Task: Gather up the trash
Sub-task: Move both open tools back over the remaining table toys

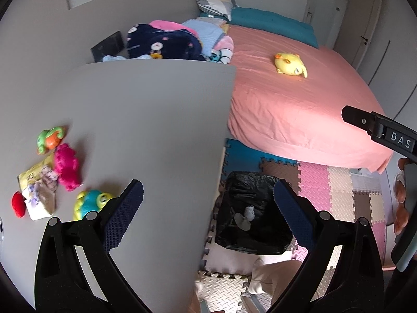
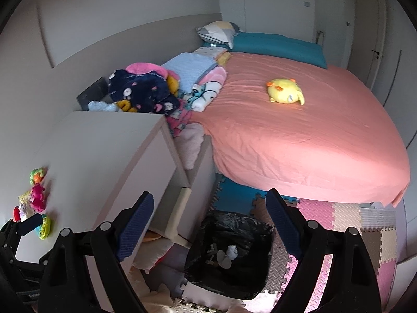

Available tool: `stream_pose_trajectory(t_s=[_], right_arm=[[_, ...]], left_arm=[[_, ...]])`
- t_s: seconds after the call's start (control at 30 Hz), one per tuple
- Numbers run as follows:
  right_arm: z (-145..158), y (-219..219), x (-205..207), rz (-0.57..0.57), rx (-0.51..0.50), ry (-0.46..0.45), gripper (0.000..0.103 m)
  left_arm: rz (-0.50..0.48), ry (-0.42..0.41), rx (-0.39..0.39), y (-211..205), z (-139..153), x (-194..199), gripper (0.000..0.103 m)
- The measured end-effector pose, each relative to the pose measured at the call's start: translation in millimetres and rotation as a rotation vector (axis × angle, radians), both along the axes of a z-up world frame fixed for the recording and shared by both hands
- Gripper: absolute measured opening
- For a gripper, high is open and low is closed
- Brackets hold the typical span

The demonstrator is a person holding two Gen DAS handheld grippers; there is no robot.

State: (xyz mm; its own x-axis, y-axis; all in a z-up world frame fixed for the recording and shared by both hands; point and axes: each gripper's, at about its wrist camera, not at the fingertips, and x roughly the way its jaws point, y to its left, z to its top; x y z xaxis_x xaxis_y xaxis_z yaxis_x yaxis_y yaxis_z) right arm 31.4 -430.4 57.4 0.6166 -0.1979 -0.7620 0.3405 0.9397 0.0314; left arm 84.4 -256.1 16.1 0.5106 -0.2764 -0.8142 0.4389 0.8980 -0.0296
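Black-lined trash bin on foam floor, crumpled white scraps inside; wrappers on tabletop.

Yellow plush duck on pink bed — bright plastic toys on grey tabletop.

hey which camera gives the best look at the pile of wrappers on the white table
The left wrist view: the wrapper pile lies large among the toys. The right wrist view shows it small at the far left edge, blurred.
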Motion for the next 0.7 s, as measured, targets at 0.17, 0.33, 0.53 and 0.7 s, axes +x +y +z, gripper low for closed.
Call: stream_pose_trajectory(t_s=[0.17, 0.33, 0.53, 0.7], right_arm=[[-3, 27, 11, 0.050, -0.001, 0.007, 0.088], [-5, 55, 18, 0.093, 0.001, 0.005, 0.088], [-9, 92, 29, 0.161, 0.015, -0.002, 0.088], [-19, 130, 40, 0.228, 0.022, 0.018, 0.088]], left_arm=[[0.047, 0.000, -0.010, 28, 1, 2, 0.097], [0.083, -0.006, -0.015, 54, 2, 1, 0.097], [0.143, -0.014, -0.012, 94, 3, 0, 0.097], [0.198, -0.014, -0.019, 129, 3, 1, 0.097]])
